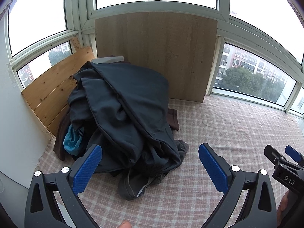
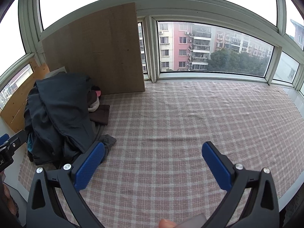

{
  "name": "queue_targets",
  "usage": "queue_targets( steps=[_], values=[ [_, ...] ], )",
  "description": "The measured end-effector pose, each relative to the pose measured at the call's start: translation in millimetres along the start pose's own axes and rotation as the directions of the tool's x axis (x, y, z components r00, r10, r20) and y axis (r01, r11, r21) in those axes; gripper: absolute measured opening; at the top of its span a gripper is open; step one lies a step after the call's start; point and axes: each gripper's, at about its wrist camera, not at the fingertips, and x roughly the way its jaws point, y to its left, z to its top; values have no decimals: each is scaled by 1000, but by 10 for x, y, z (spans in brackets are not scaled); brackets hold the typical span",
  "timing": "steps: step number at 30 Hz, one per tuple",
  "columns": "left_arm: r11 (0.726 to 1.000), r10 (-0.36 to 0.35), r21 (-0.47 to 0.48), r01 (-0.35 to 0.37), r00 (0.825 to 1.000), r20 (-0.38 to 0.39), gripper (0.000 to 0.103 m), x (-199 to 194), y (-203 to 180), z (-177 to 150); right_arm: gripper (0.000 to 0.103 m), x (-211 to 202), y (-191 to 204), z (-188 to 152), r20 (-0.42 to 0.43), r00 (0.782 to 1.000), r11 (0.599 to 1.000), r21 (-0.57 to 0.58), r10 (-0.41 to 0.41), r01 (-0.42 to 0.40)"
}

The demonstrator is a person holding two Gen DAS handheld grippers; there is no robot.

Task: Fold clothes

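Both claws, left claw point(image 1: 150, 168) and right claw point(image 2: 153, 165), are hovering wide open and empty near the clothes pile point(image 1: 121, 110), risking dragging several tangled garments together.

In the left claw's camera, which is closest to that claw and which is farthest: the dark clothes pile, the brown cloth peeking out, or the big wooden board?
From the left claw:
1. Dark clothes pile, just ahead, reaching between its fingers.
2. Brown cloth, behind the pile's right side.
3. Big wooden board, leaning against the window at the back.
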Motion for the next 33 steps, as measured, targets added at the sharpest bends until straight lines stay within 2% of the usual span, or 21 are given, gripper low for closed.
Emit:
queue_targets(
  steps=[7,11,21,25,28,33],
  values=[
    [999,35,2,-35,999,18,103,-43,45,22,103,-46,52,29,61,998,1000,-27,-15,16],
    [999,33,-17,-33,999,21,103,-61,74,30,103,-45,36,65,81,996,999,-23,-23,24],
    [999,-12,-39,11,1000,-21,103,-30,90,50,103,64,-61,70,20,998,997,48,58,-59],
    [997,17,-77,-14,999,30,103,-24,203,22,103,102,-66,47,12,998,996,47,69,-69],
    [995,-39,-86,43,998,50,103,-50,308,12,103,115,-13,22,19,997,997,12,71,-71],
    [993,64,-107,-56,995,80,103,-88,533,15,103,62,167,7,55,995,995,-66,81,-77]
  ],
)
